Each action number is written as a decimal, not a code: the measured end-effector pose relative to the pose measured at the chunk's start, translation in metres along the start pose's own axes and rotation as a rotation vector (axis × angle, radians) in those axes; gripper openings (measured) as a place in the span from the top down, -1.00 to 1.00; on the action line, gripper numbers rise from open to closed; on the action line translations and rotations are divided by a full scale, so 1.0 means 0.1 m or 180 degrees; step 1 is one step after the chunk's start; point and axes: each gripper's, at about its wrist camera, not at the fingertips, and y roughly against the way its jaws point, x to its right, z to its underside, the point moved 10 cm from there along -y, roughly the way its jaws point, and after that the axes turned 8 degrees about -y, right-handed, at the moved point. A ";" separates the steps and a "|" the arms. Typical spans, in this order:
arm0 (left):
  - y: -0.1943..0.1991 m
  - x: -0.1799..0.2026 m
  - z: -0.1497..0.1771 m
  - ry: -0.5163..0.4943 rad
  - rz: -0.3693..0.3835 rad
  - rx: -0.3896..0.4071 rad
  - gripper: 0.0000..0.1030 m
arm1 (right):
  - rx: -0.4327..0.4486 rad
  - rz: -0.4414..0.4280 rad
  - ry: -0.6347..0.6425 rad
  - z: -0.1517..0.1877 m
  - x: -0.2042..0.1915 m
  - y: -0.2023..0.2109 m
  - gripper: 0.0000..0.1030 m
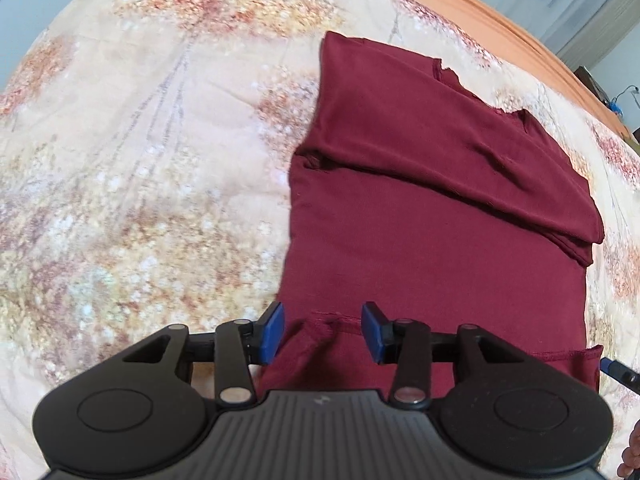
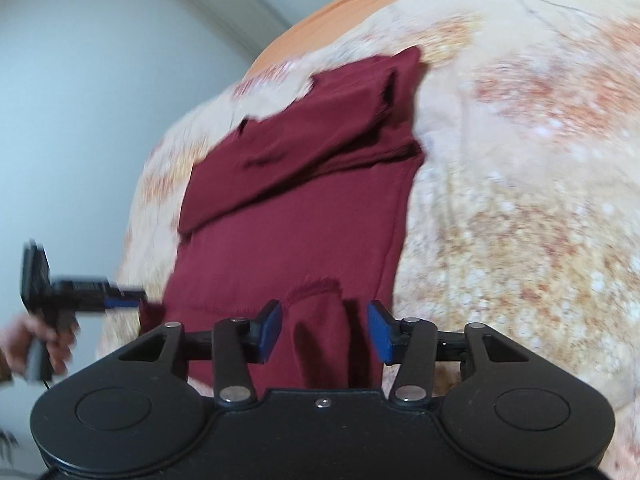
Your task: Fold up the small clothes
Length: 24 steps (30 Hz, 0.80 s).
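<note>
Garment lies flat on the bedspread, right of centre in the left wrist view, its far part folded back over the near part in 1 overlapping layer. Near hem sits directly ahead of the left gripper, bunched fabric between its 2 spread fingers. Right gripper is at the hem's other corner, fabric likewise in its gap, fingers apart. In the right wrist view the left gripper enters from the left, its tip at the hem's left corner. Bedspread extends behind and to both sides of garment.

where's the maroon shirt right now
The maroon shirt lies partly folded on the floral bedspread, its near hem between both open grippers.
</note>
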 end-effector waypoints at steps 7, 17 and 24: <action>0.18 -0.23 0.19 0.0029 -0.0133 -0.0031 -0.01 | 0.0085 0.0287 -0.0012 -0.07 0.14 -0.02 0.86; 0.22 -0.33 0.43 -0.0108 -0.0187 -0.0089 -0.04 | 0.0137 0.0239 -0.0163 0.01 -0.03 0.20 -0.02; 0.44 -0.31 0.49 -0.0086 -0.0245 0.0003 -0.18 | 0.0144 0.0216 -0.0238 0.08 -0.22 0.35 -0.28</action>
